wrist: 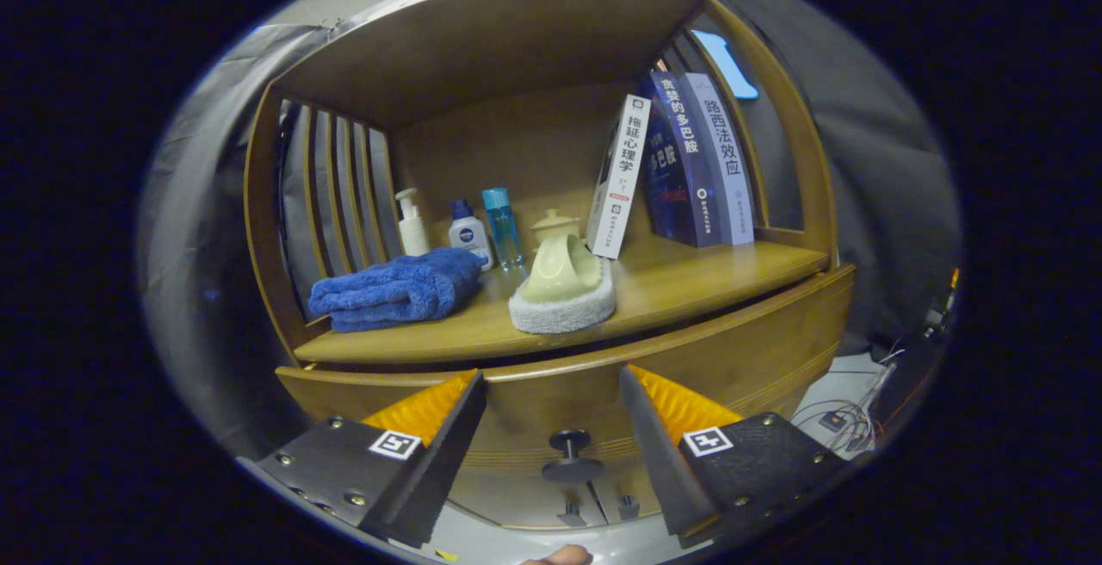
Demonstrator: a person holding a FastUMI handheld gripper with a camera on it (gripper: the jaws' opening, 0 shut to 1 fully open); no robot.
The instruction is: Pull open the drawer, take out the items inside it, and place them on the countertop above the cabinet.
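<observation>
I see the hand-held gripper (pixel 553 393) with its fingers spread wide and holding nothing. Between them, just ahead, sits the dark round knob (pixel 570 453) of the drawer (pixel 758 350). The drawer front is shut against the wooden cabinet (pixel 258 203), so I cannot tell what lies inside. Two smaller knobs (pixel 572 513) show lower down on the cabinet front.

Above the drawer runs the bench (pixel 689 276), a warm brown wooden surface with a glossy finish, roofed by a wooden top panel and flanked by slatted sides. On it I note:
- a folded blue towel (pixel 396 291) toward the left side;
- a white pump bottle (pixel 412 224), a small white bottle with a blue cap (pixel 470 236) and a clear blue bottle (pixel 502 226) at the back;
- a pale ceramic pot (pixel 560 268) lying tilted on a white cloth pad (pixel 564 311), its lid (pixel 554 223) just behind;
- three books (pixel 680 160) standing at the right side, the white one leaning.

Dark cloth walls surround the cabinet. Cables (pixel 839 419) lie on the pale floor to its right.
</observation>
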